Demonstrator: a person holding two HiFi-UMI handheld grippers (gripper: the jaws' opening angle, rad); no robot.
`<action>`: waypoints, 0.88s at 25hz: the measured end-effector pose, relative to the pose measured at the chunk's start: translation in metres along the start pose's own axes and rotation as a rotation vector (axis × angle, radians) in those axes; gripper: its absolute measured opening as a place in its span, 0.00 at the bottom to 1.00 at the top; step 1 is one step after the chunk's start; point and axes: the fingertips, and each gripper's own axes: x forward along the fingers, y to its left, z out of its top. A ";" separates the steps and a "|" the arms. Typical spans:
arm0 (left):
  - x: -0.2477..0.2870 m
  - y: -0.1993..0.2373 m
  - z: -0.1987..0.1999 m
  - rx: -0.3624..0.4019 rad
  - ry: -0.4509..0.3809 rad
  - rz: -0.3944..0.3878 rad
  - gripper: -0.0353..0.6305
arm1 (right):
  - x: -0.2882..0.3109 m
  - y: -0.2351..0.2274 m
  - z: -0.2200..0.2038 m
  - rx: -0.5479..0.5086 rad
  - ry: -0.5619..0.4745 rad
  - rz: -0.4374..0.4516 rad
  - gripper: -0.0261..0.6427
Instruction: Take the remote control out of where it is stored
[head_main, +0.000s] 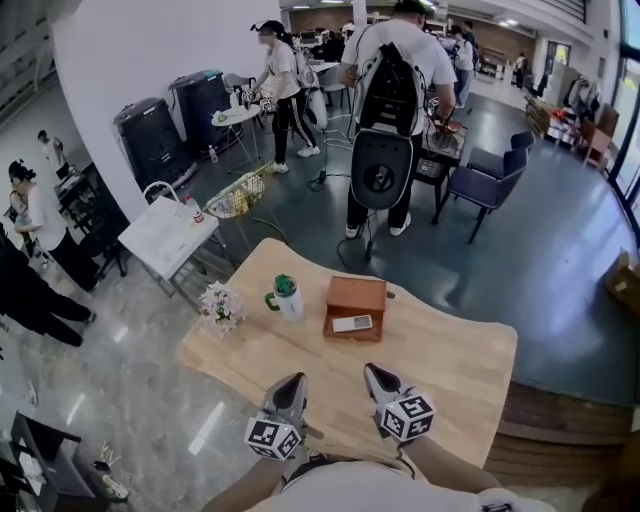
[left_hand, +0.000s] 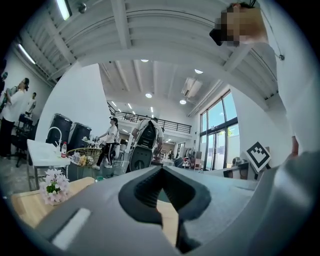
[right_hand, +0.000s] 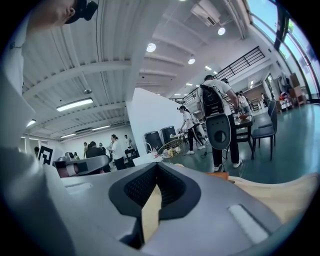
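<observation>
Closed and empty, left gripper (head_main: 296, 382) and right gripper (head_main: 374, 372) wait bottom centre; remote control (head_main: 352, 323) lies crosswise above (apparently on its wooden box (head_main: 357, 296)), nearer the right.

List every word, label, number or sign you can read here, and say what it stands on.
No text in these views can be read.
On the remote control at the brown box: button markings too small to read.
On the cup: no legible print.
On the marker cubes: black-and-white square patterns only, no letters or numbers.
</observation>
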 end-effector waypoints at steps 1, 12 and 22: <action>0.001 0.003 0.000 -0.004 -0.001 -0.003 0.06 | 0.003 -0.001 0.002 0.002 -0.001 -0.006 0.08; 0.002 0.012 -0.010 -0.027 0.016 -0.028 0.06 | 0.004 -0.014 -0.005 -0.023 0.015 -0.069 0.08; -0.004 0.057 -0.036 -0.072 0.075 0.068 0.06 | 0.079 -0.079 -0.036 -0.224 0.183 -0.061 0.08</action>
